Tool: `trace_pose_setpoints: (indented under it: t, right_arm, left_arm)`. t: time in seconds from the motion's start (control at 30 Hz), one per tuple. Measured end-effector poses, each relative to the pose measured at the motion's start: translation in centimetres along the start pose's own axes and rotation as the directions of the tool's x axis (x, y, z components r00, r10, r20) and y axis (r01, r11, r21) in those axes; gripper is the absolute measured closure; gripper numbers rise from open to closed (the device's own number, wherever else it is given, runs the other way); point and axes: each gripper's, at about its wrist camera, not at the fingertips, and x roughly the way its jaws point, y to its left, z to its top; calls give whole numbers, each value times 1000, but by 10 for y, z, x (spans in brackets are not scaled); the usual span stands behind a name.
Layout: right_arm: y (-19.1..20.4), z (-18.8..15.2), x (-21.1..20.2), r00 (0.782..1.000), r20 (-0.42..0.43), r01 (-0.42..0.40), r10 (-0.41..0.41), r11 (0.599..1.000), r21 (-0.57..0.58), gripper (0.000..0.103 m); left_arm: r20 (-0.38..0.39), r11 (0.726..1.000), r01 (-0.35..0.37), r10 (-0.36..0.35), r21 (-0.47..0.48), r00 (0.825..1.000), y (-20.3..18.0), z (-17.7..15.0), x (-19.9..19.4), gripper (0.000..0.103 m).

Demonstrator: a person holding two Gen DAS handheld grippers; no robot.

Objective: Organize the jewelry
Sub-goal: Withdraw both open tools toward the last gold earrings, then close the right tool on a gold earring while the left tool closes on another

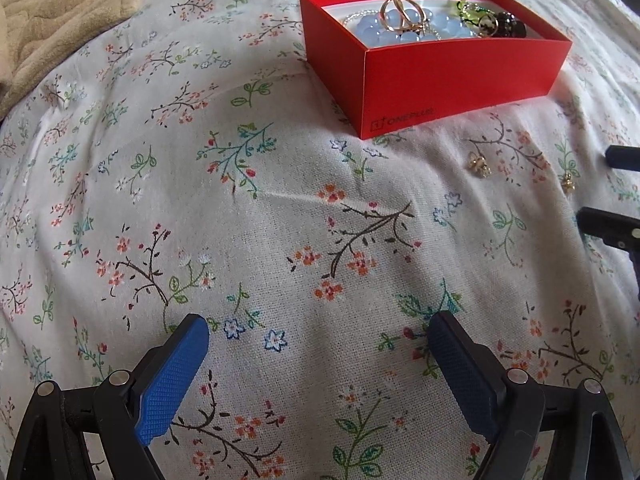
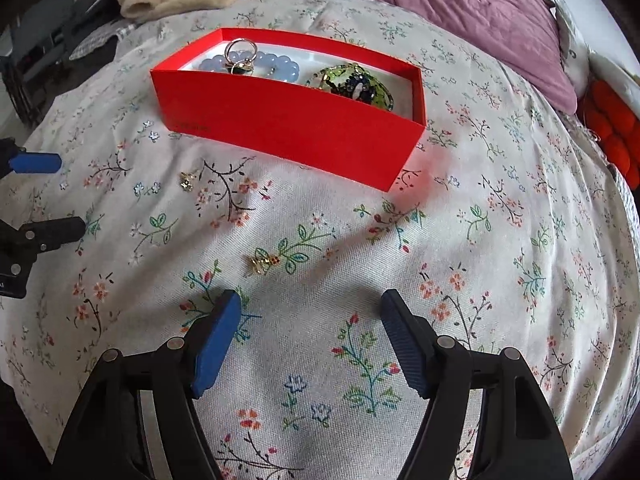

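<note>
A red box is set on a bed covered by a floral sheet. Inside the box are seen a blue bead bracelet, gold rings and a green and dark piece. Two small gold earrings lie on the sheet in front of the box, one near it, one farther out. The right tool is held agape over the sheet, just short of the farther earring, nothing gripped. The left tool is likewise spread wide and empty.
</note>
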Motion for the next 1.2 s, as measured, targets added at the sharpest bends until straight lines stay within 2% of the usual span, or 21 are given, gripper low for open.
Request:
trace_pose_setpoints:
  t: [0.33, 0.5, 0.67, 0.87, 1.0, 1.07, 1.17, 1.2]
  right_arm:
    - [14, 15, 6, 999, 0, -54, 54, 997, -51, 65]
    - [24, 20, 9, 995, -12, -95, 94, 992, -83, 93]
    - [29, 22, 8, 996, -16, -92, 91, 992, -89, 94]
    - [11, 17, 0, 995, -23, -98, 98, 995, -22, 94]
    - [2, 15, -6, 996, -18, -86, 86, 996, -1, 94]
    - [-4, 14, -10, 996, -18, -82, 82, 997, 9, 94]
    - [-13, 13, -15, 996, -13, -82, 83, 996, 34, 94]
    - [-16, 13, -16, 997, -12, -81, 82, 996, 41, 94]
  left_arm:
    - [-2, 1000, 8, -8, 5, 1000, -2, 0, -1, 11]
    - [1, 1000, 11, -11, 6, 1000, -3, 2, -3, 11]
    - [8, 1000, 15, -15, 9, 1000, -6, 3, -4, 11]
    - [37, 999, 45, -46, 17, 998, -12, 5, -5, 11]
    - [67, 997, 48, -52, 58, 996, -23, 12, -3, 11]
    - [82, 996, 48, -55, 78, 995, -30, 16, -2, 13]
    - [91, 992, 80, -89, 101, 992, -38, 24, 2, 23]
    - [93, 990, 90, -100, 105, 991, -42, 25, 3, 30]
